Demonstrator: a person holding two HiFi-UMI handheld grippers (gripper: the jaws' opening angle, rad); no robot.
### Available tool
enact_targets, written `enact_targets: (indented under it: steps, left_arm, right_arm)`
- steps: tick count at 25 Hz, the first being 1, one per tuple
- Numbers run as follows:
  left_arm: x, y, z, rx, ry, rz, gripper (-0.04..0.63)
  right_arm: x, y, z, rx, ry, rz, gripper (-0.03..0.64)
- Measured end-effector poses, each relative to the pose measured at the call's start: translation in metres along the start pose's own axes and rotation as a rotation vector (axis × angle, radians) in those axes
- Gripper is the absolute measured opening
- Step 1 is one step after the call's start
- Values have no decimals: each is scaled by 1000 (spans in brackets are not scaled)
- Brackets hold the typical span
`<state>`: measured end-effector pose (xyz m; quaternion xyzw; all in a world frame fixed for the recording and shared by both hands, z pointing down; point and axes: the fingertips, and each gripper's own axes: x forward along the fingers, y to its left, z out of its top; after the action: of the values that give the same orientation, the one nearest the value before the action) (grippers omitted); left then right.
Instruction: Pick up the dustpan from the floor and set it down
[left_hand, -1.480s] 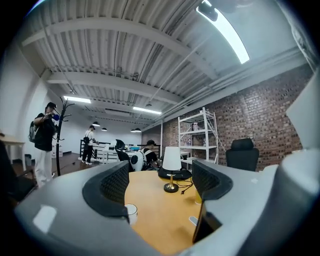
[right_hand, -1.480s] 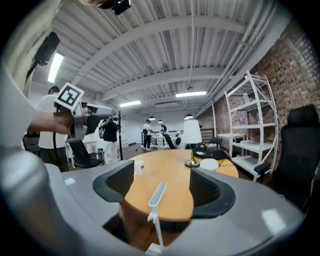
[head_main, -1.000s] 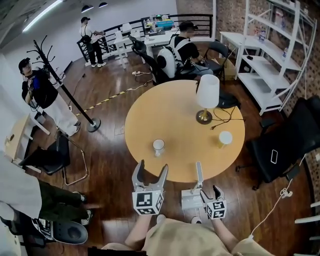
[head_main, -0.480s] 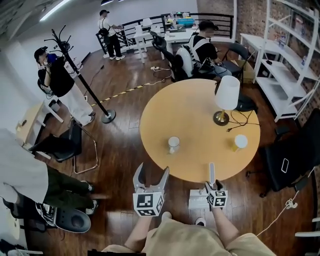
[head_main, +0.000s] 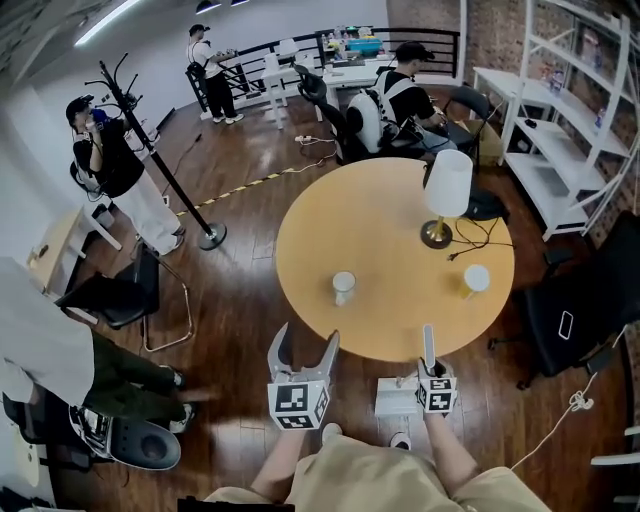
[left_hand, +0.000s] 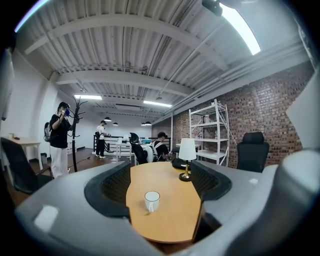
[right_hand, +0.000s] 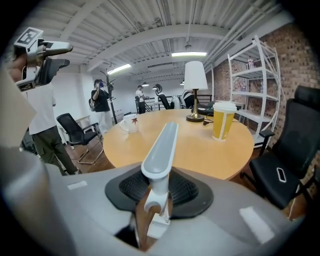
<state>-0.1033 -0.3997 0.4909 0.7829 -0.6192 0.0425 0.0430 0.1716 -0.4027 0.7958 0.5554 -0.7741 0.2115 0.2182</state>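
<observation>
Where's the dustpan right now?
Head view, bottom right of centre: the dustpan is just short of the round table's near edge, its handle clamped in the right tool.

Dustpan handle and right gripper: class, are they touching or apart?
Touching. The right gripper view shows the right gripper shut on the dustpan handle, with no gap.

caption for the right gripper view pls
Right tongs clamped on the dustpan handle, round table with lamp and paper cup beyond.

Grey left tool (head_main: 305, 338) and right tool (head_main: 427, 373), black ribbed pads (left_hand: 117, 187), black-and-white marker cubes (head_main: 297, 404). The left's empty jaws are closing. Beige clothes (head_main: 360, 482), lower centre.
</observation>
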Motion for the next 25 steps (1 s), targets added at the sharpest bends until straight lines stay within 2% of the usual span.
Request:
enact_targets:
  steps: [5,9,18,25]
  left_arm:
    - [3,-12,-3,-10,-1,-31,359]
    - [3,-15,-5,-20,-3,-46,359]
    - [0,-27,4,-31,-28,-70,359]
    - [-15,-27,40,-35,-109,-35,356]
  right_arm:
    - [-36,-2,9,8,-41,-48,118]
    - [-63,7,37,-11,-124,-45,117]
    - [-139,22,147,-58,-408,-78,117]
    - [-211,33,239,-85,-637,-103,117]
